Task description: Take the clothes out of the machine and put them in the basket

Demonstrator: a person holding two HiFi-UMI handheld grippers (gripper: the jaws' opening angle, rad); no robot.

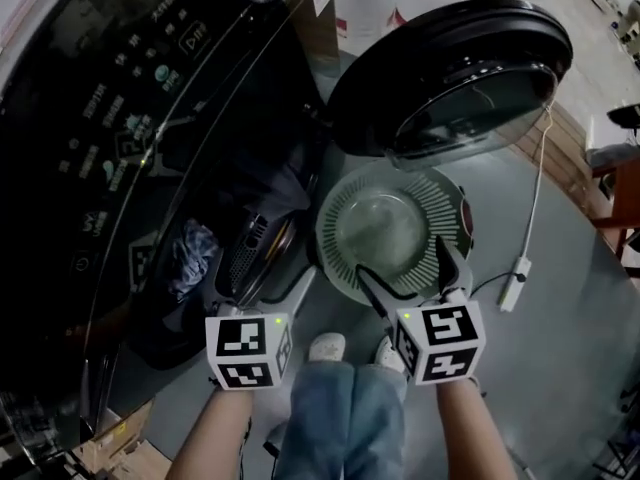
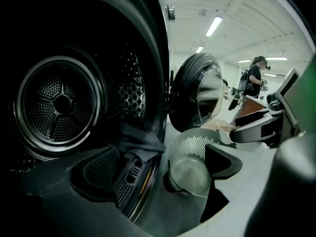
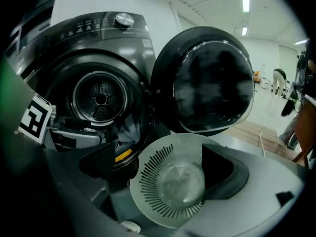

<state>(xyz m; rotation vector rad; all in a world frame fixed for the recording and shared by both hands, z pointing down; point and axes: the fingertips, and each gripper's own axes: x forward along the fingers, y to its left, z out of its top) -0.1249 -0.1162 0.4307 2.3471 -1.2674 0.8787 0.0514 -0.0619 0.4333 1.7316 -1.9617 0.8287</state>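
Note:
The black front-loading machine (image 1: 120,158) fills the left of the head view, its round drum (image 2: 61,102) open. A dark grey garment (image 2: 138,141) drapes over the drum's lower lip, and a bluish cloth (image 1: 195,253) lies deeper inside. A white slotted basket (image 1: 385,228) stands on the floor by the opening and looks empty. My left gripper (image 2: 158,179) is open at the drum's mouth, just short of the grey garment (image 1: 272,193). My right gripper (image 1: 400,258) is open above the near rim of the basket (image 3: 173,181), holding nothing.
The machine's round door (image 1: 455,73) is swung open to the right above the basket. A white cable with a plug block (image 1: 513,286) lies on the grey floor. The person's shoes (image 1: 327,346) stand below the grippers. Wooden furniture (image 1: 620,193) is at the right. Another person (image 2: 254,80) stands far off.

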